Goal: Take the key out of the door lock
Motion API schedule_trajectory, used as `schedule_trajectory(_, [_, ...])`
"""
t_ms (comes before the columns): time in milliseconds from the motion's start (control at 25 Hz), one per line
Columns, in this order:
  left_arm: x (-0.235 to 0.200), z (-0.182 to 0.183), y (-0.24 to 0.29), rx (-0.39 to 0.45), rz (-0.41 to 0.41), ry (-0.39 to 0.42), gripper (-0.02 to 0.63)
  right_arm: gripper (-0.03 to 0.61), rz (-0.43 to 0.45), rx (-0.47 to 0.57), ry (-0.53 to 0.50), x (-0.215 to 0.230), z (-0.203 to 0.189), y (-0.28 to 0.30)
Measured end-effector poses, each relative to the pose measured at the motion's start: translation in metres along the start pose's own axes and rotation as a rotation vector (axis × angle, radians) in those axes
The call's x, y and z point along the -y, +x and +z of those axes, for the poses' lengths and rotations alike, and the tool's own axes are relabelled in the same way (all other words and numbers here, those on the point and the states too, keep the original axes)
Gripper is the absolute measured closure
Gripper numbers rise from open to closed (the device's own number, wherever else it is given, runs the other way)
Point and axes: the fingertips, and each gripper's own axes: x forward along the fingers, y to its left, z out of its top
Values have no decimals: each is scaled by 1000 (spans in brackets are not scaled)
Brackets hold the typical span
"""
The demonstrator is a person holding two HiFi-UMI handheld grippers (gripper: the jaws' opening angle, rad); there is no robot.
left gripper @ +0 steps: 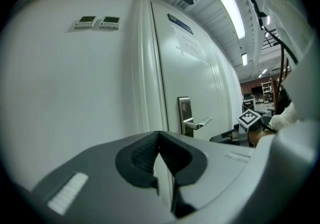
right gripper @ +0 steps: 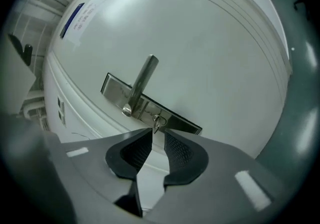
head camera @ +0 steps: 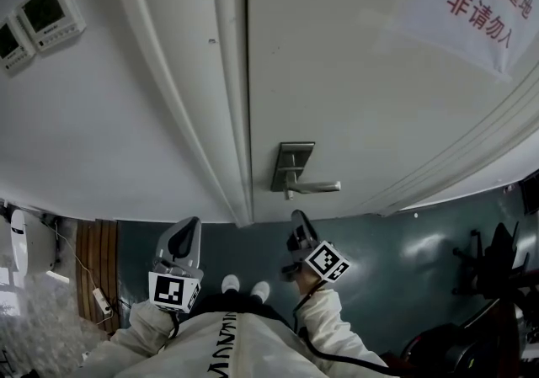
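Hovering R gripper (right gripper: 158, 132), part-open, empty, just short of key (right gripper: 157, 121).

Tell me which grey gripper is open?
The right grey gripper, jaws apart right by the small silver key in the door lock; the left grey gripper has touching, shut jaws.

left tongs (left gripper: 159, 137): jaws together, pointing forward | right tongs (right gripper: 158, 137): jaws apart, nothing gripped

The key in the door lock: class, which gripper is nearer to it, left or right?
Right. The right gripper sits just before the key, jaws apart. The left gripper is farther off, facing the door frame.
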Motion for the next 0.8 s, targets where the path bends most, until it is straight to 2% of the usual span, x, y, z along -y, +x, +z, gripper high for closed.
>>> schedule_trajectory(120, [-3, -4, 0, -5, 4, -1, 614, 480, 33, 17, 148, 7, -3, 6])
schedule_trajectory(240, [-3, -5, 0, -14, 2, 8, 614, 436, 96, 33, 255, 10, -2, 14])
schedule_trajectory(440, [-5, -7, -2, -31, 7, 12, 614, 436, 147, 56, 351, 11, -1, 31])
schedule_trajectory(800, [-7, -14, -2, -55, 6, -11, 614, 471, 139, 105, 448, 19, 4, 50])
